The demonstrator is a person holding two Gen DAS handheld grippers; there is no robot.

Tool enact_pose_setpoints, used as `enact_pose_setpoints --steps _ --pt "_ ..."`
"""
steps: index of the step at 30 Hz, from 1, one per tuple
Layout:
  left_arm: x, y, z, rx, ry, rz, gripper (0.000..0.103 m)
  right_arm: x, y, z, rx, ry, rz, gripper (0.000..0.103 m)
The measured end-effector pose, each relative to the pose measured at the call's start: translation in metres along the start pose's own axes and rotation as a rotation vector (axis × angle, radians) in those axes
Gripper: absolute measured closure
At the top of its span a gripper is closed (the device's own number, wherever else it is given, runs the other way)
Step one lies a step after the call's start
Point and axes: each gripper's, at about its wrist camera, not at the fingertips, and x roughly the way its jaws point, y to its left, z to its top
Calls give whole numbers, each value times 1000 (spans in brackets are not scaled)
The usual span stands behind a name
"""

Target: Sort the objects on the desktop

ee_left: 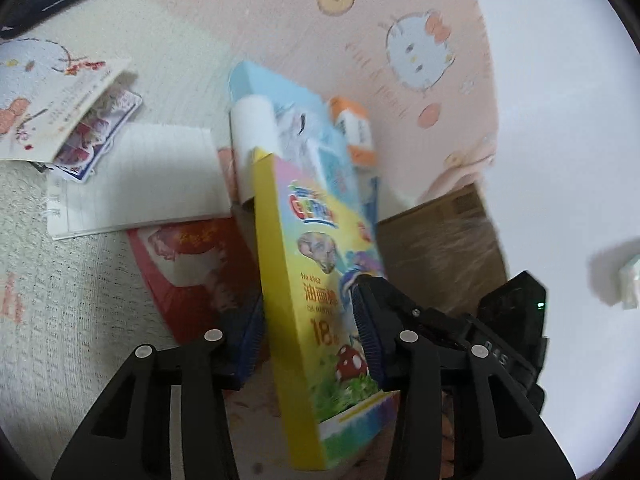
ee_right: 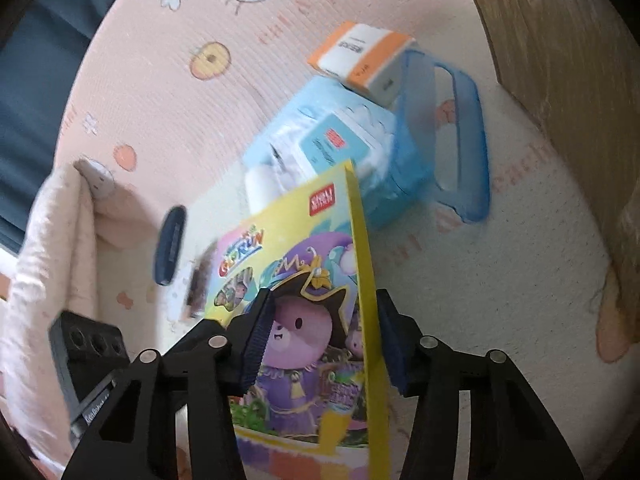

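A yellow box of oil pastels (ee_left: 320,300) stands on edge between the pads of my left gripper (ee_left: 310,320), which is shut on it. In the right wrist view the same box (ee_right: 304,320) sits between the pads of my right gripper (ee_right: 324,340), which also grips it. Beyond the box lie a light blue pack with a blue handle (ee_right: 360,152) and a small orange-and-white box (ee_right: 362,60), which the left wrist view (ee_left: 354,132) also shows.
On the cloth to the left lie a lined notepad (ee_left: 136,180), a red booklet (ee_left: 188,272) and printed cards (ee_left: 60,112). A dark flat object (ee_right: 171,246) lies left of the box. A wooden surface (ee_left: 444,248) shows at the right.
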Motion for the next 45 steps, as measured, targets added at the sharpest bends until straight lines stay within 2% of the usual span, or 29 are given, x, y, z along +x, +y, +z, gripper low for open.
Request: enact_pose_setpoints --steps 6,11,17,23,32,38,45 --pt "-19 -10 -4 2 -40 26 56 -11 22 0 -64 14 25 60" --pt "-41 -32 -2 52 -94 42 57 -29 43 0 -101 2 72 60" --pt "-64 -71 -1 109 -158 22 57 -69 61 8 -141 -52 115 60" --pt "-77 -118 6 199 -185 29 57 -112 66 18 -129 -116 173 60" --pt "-66 -188 3 282 -196 19 57 -174 50 42 -121 -205 223 60" --pt "-42 -222 -4 323 -182 11 57 -205 26 52 -106 -252 218 60" --pt "-4 -251 -13 339 -138 10 57 -225 -13 64 -67 -265 202 60"
